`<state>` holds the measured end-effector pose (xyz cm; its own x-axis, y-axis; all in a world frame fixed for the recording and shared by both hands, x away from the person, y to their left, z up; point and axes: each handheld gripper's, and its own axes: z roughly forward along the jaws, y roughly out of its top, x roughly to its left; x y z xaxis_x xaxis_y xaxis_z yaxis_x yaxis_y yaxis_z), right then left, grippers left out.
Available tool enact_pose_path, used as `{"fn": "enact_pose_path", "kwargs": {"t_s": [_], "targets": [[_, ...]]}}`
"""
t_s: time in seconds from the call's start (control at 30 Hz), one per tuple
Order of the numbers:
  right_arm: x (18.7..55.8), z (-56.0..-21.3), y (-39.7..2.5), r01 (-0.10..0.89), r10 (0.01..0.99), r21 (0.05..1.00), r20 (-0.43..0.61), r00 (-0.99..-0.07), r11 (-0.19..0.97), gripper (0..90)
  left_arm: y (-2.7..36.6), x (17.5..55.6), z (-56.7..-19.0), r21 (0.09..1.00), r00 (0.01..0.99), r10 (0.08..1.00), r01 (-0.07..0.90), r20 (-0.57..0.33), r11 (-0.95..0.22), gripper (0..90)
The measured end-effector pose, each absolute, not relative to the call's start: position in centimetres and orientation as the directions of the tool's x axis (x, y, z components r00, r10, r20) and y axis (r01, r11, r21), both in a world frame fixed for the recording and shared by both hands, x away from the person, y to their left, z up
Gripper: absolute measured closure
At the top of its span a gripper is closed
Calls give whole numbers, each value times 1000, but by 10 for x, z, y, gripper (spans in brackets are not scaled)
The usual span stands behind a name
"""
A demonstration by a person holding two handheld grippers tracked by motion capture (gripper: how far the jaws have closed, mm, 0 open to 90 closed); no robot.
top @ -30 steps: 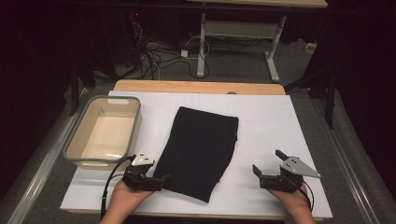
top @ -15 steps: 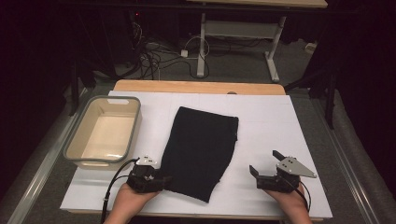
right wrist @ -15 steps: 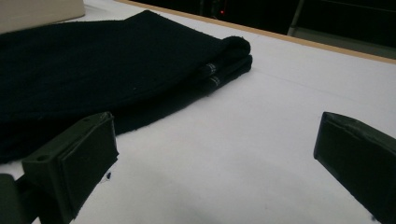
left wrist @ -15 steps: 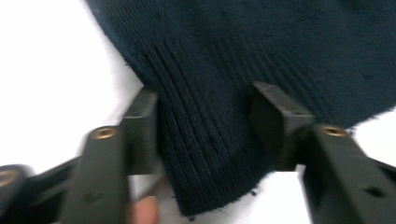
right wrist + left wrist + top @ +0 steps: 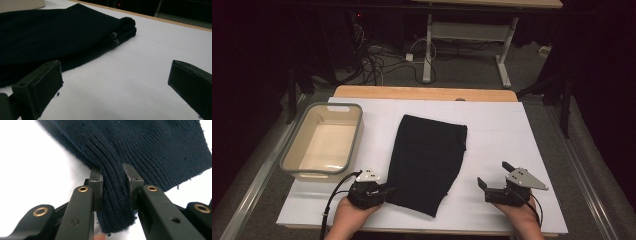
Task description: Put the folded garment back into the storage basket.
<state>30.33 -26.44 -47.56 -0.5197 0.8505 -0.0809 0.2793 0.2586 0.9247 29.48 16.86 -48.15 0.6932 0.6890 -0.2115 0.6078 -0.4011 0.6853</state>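
A folded dark navy knit garment (image 5: 428, 160) lies in the middle of the white table (image 5: 497, 135). My left gripper (image 5: 384, 192) is at the garment's near left edge, shut on a pinched fold of the knit (image 5: 113, 192). In the left gripper view the ribbed cloth bunches between both pads. My right gripper (image 5: 493, 175) rests on the table to the right of the garment, jaws wide open and empty. The right gripper view shows the garment (image 5: 50, 37) lying ahead and left, with bare table between the pads.
A beige plastic tub (image 5: 324, 142) with nothing in it stands at the table's left side. A wooden strip (image 5: 424, 93) runs along the far edge. Beyond it are a desk frame and cables on the floor.
My left gripper has slid right onto the garment's near left edge and shut on it. My right gripper has shifted slightly left, still open.
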Motion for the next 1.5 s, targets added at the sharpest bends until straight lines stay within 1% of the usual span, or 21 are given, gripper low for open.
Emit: {"fn": "enact_pose_path", "kwargs": {"t_s": [0.23,0.43,0.6,0.7,0.87,1.07,1.17,1.3,1.5], "targets": [[304,-476,-268,282,857,929,-67,-512,241,0,174,293,-479,704,687,704,589,-179,-397,708],[304,-476,-270,282,860,931,-60,-507,231,0,173,292,-477,705,690,716,560,-106,-435,711],[306,-475,-273,285,864,933,-51,-501,220,0,178,297,-474,689,681,729,563,-74,-456,712],[306,-474,-276,283,868,934,-52,-494,217,0,178,300,-470,667,684,728,563,-43,-489,712],[308,-472,-280,281,874,937,-46,-485,206,0,175,307,-464,619,700,714,569,-19,-541,712],[310,-472,-282,284,879,938,-44,-475,200,0,176,317,-458,564,708,706,582,3,-586,711],[310,-472,-283,283,881,939,-42,-472,196,0,176,320,-456,544,711,703,591,-1,-596,711],[310,-473,-281,287,880,937,-44,-473,201,0,174,320,-453,512,720,693,585,29,-629,711],[308,-472,-280,285,880,937,-45,-473,201,0,170,325,-447,454,732,680,597,29,-662,713]]}}
